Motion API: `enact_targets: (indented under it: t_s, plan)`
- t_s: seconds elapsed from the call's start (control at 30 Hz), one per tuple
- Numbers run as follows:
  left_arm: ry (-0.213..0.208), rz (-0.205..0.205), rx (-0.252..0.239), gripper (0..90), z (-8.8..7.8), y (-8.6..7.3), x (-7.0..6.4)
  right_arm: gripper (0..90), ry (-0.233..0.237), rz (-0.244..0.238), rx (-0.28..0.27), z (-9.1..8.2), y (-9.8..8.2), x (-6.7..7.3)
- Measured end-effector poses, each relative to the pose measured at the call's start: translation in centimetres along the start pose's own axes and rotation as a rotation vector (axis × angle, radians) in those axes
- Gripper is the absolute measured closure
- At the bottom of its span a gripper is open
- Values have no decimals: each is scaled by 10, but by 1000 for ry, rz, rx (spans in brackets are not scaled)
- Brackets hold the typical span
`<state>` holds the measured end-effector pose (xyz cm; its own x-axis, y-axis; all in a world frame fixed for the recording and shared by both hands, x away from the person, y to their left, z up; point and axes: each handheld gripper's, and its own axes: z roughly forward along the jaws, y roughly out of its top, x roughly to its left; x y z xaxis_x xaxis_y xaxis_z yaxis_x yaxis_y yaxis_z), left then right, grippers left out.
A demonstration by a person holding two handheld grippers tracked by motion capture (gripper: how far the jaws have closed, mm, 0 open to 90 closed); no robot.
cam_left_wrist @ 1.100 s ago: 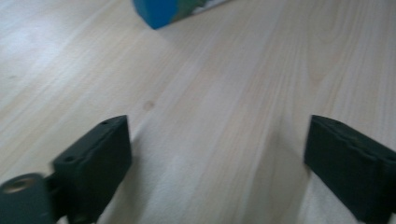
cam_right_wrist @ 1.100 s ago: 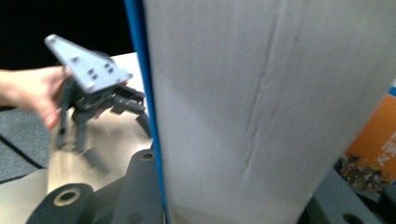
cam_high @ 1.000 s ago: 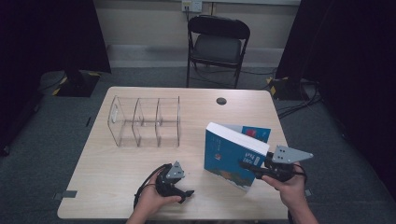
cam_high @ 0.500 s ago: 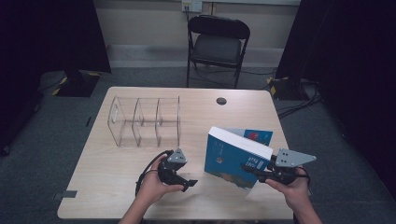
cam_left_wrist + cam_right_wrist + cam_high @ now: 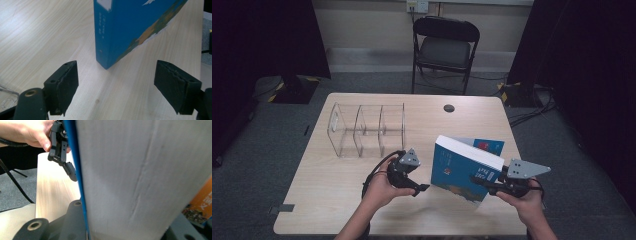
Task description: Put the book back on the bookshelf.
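Note:
A thick blue book (image 5: pixel 462 170) stands tilted with its lower corner on the wooden table (image 5: pixel 327 200). My right gripper (image 5: pixel 486 181) is shut on its page edge, and in the right gripper view the pale page block (image 5: pixel 140 175) sits between the jaws of that gripper (image 5: pixel 132 230). My left gripper (image 5: pixel 418 186) hovers just left of the book, open. Its jaws have just closed a little, with nothing between them. In the left gripper view the blue spine (image 5: pixel 107 32) stands ahead of the left gripper (image 5: pixel 117 85), beyond its pads. The left gripper (image 5: pixel 62 152) also shows past the book's cover.
A clear acrylic organizer (image 5: pixel 367 129) with several compartments stands at the table's back left. A second blue book (image 5: pixel 486 145) lies flat behind the held one. A cable hole (image 5: pixel 449 108) is near the far edge. A black folding chair (image 5: pixel 444 47) stands beyond the table.
My left hand has risen off the table and moved right toward the book. The right gripper and the book have stayed put.

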<state>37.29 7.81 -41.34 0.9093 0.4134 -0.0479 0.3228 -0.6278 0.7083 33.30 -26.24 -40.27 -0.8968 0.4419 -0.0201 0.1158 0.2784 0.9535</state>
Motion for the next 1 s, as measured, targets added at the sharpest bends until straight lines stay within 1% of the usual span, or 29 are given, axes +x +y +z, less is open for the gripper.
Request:
enact_targets:
  t_s: [0.03, 0.07, 0.1, 0.13, 0.17, 0.2, 0.27, 0.3, 0.37, 0.43, 0.47, 0.53, 0.57, 0.6, 0.63, 0.67, 0.7, 0.8, 0.87, 0.9, 1.0]
  plan:
    - [3, -2, 5, 189, -1, 2, 0, 616, 3, 0, -3, 0, 0, 0]
    - [-2, 6, 6, 189, -2, 4, 0, 617, 4, 0, -4, 0, 0, -1]
    - [-3, 2, -2, 190, -2, 5, 0, 616, 4, 0, -4, 0, 0, -1]
    - [-9, 6, 2, 190, -4, 8, 1, 616, 5, 0, -6, 0, 0, -1]
    - [-9, 6, 2, 191, -4, 8, 1, 616, 5, 0, -6, 0, 0, -1]
    - [-2, 17, 19, 191, -5, 11, 1, 616, 4, 0, -6, 0, 0, -1]
    - [-10, 24, 17, 195, -5, 15, 2, 616, 7, -1, -5, 0, 0, -1]
    - [-10, 24, 17, 194, -5, 15, 2, 616, 7, -1, -5, 0, 0, -1]
    - [-7, 33, 22, 195, -7, 22, 3, 616, 9, -1, -3, 0, 0, -1]
    - [-4, 31, 16, 195, -8, 24, 2, 616, 8, -2, -2, 0, 0, -1]
    - [-17, 44, 18, 195, -9, 28, 2, 616, 9, -2, -3, 0, 0, -1]
    - [-11, 40, 12, 195, -9, 31, 1, 615, 9, -1, -4, 0, 0, -1]
    - [-15, 45, 15, 195, -10, 32, 1, 615, 9, -1, -4, 0, 0, -1]
    - [-18, 43, 5, 195, -10, 34, 0, 615, 9, -1, -5, 0, 0, -1]
    - [-21, 52, 13, 195, -11, 37, 1, 615, 9, -1, -5, 0, 0, -1]
    - [-21, 50, 4, 195, -12, 39, 0, 615, 9, -1, -5, 0, 0, -1]
    - [-15, 55, 7, 195, -13, 41, 0, 615, 10, -1, -5, 0, 0, -1]
    - [-22, 60, -7, 195, -14, 45, 1, 615, 10, -2, -4, 0, 0, -1]
    - [-27, 66, -7, 194, -15, 48, 1, 615, 11, -3, -5, 0, 0, -1]
    - [-26, 69, -8, 195, -16, 52, 0, 615, 8, 1, -4, 0, 0, -1]
    - [-24, 76, -4, 194, -16, 56, 0, 614, 8, 0, -3, 0, 0, -2]
